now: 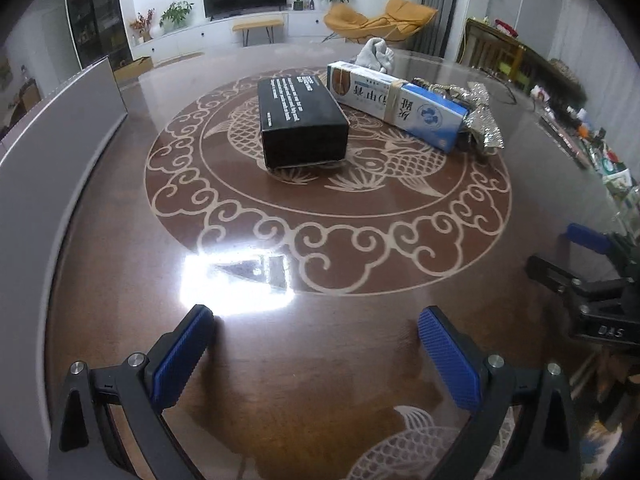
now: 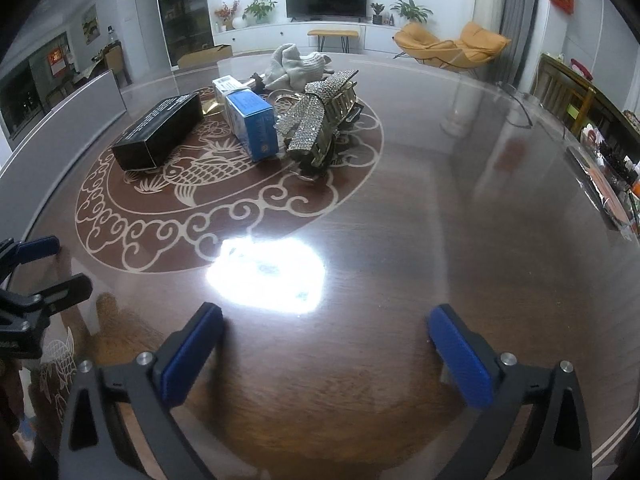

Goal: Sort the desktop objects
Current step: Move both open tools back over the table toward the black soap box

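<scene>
On the far middle of the round table (image 2: pixel 460 220) lie a black box (image 1: pixel 300 120), a blue-and-white carton (image 1: pixel 400 100) just right of it, a rhinestone hair clip (image 2: pixel 316 124) beside the carton, and a grey cloth (image 2: pixel 296 64) behind. The left gripper (image 1: pixel 316 344) and right gripper (image 2: pixel 326 340) hover low over the near edge, level, side by side, both spread wide and holding nothing.

My left hand-held gripper (image 1: pixel 314 354) hovers low over the surface (image 1: pixel 320 380), fingers spread wide apart, gripping nothing. My right hand-held gripper (image 2: pixel 324 354) sits beside it, level with it, fingers equally wide and likewise gripping nothing.
</scene>
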